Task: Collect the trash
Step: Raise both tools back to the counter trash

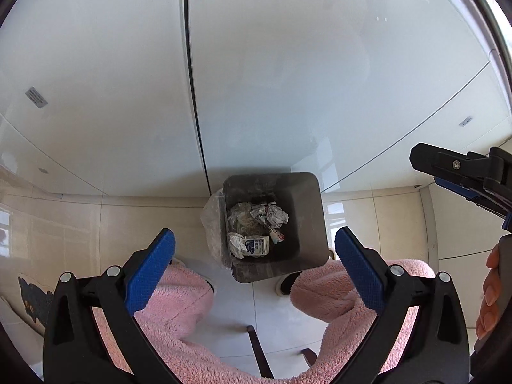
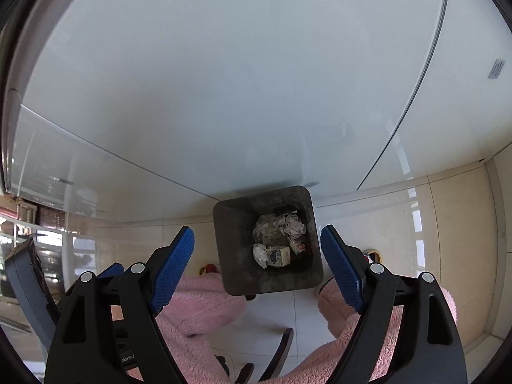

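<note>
Bin on floor near white cabinet, crumpled trash inside | left gripper released, empty | right gripper released, empty, above bin

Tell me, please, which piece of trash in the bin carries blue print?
The flattened carton at the near edge of the bin. It shows a blue label, whereas the crumpled paper at the far side is white with dark print.
</note>
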Available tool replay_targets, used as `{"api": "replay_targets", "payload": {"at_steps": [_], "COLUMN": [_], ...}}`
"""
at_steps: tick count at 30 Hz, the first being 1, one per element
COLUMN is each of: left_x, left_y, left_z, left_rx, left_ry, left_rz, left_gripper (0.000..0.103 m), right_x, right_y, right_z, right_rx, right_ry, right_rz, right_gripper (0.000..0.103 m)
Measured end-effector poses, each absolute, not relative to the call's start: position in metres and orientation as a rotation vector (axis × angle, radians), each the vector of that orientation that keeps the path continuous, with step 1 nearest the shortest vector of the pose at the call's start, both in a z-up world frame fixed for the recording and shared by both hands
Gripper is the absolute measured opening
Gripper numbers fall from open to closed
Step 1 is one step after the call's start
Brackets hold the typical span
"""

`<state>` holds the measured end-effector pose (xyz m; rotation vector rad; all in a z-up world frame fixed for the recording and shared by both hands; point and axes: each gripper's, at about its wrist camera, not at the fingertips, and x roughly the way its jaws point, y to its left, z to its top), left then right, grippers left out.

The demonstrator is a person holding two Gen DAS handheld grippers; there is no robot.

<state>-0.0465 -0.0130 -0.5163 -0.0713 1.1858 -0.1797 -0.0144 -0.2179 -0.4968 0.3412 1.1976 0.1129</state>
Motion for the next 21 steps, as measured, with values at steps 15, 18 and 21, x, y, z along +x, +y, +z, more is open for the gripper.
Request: {"api": "replay_targets", "payload": {"at_steps": [15, 18, 21], "left_x": [-0.038, -0.029, -0.018], "left_y": [0.006, 0.013, 0.02], "left_z": [-0.371, -0.344, -0.321], "left_rx": [-0.054, -0.067, -0.07], "left_ry": [0.981, 0.948, 0.915], "left_rz": [-0.184, -0.187, -0.184], "left_gripper": [0.095, 0.095, 0.095], "right_x": [-0.03, -0.025, -0.019], "right_y": [-0.227, -0.224, -0.218], "right_z": [-0.326, -0.306, -0.286], "right_rx": [0.234, 0.223, 0.215], "right_ry": [0.895, 0.872, 0.851], "right_rz": [0.092, 0.09, 0.094], "right_gripper": [0.093, 0.093, 0.093]}}
